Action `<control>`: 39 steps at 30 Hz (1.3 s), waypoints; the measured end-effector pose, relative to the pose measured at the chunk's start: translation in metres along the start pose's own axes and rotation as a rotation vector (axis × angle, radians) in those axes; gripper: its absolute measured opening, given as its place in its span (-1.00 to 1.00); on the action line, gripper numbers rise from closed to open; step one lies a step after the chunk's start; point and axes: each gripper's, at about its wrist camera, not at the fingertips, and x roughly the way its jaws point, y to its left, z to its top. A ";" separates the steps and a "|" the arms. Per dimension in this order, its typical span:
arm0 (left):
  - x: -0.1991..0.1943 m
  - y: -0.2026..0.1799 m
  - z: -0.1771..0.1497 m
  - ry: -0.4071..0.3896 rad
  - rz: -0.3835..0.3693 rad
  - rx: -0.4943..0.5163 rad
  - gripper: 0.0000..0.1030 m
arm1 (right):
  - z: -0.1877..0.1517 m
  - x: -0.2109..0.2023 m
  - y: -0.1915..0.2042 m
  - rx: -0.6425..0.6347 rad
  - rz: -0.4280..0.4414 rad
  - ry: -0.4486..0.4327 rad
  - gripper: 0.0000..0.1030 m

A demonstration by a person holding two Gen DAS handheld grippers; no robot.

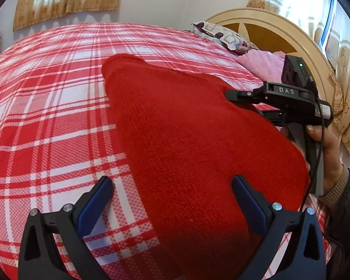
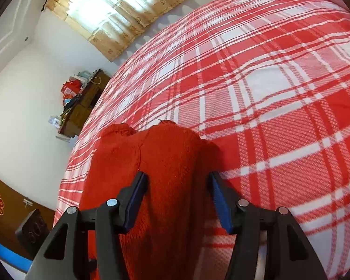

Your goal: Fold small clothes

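- Red knit sweater [image 1: 198, 135] lies on the plaid bedspread [image 1: 46, 116], spread long. It runs forward between and beyond the left gripper [image 1: 172, 198] fingers, toward the far side of the bed.
- Left gripper: fingers spread wide, holding nothing. The left finger [image 1: 94, 206] is over bare bedspread and the right finger [image 1: 250, 206] over the knit, so the sweater's left edge runs between them. Likely poised there to take that edge for a fold. Whether the tips touch the cloth, cannot tell.
- Right gripper [image 2: 178, 200]: fingers parted, with a raised ridge of sweater [image 2: 165, 163] standing between them. The blue pads [image 2: 218, 200] sit beside the ridge, not visibly squeezing it. Reads as straddling a bunched edge, either about to close or just open.
- From the left wrist view, the right gripper [image 1: 231, 94] reaches in from the right, its tip at the sweater's right edge, well ahead of the left fingers. Jaw gap is not readable from that side angle.
- Beyond the right fingers a second lobe of knit, perhaps a sleeve [image 2: 119, 133], lies left of the ridge.
- Pillow [image 1: 224, 37] and pink cloth [image 1: 261, 64] sit far ahead and right of the left fingers, by the headboard [image 1: 291, 37], apart from the sweater.
- Judgement: the hands flank the garment on opposite edges, early in a fold.
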 end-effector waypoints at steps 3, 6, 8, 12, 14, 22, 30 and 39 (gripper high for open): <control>0.000 -0.001 0.000 0.000 -0.005 0.000 1.00 | 0.002 0.003 -0.002 0.007 0.029 0.008 0.07; 0.001 -0.001 0.000 0.002 -0.014 -0.001 1.00 | 0.004 0.008 -0.001 0.010 0.058 0.018 -0.21; 0.001 -0.002 0.000 0.003 -0.017 0.001 1.00 | 0.004 0.012 0.000 0.003 0.073 0.030 -0.25; 0.002 -0.003 -0.001 0.007 -0.024 0.010 1.00 | 0.003 0.017 0.004 -0.016 0.074 0.034 -0.34; 0.002 -0.003 0.000 0.007 -0.026 0.013 1.00 | 0.002 0.017 0.004 -0.023 0.078 0.033 -0.37; 0.002 -0.010 0.000 0.006 -0.063 0.029 0.70 | 0.000 0.015 0.007 -0.043 0.058 0.004 -0.44; -0.005 -0.025 -0.002 -0.029 -0.018 0.063 0.29 | -0.002 0.012 0.019 -0.109 -0.003 -0.039 -0.48; -0.012 -0.031 0.002 -0.020 0.032 0.056 -0.07 | -0.010 -0.001 0.020 -0.116 0.008 -0.089 -0.50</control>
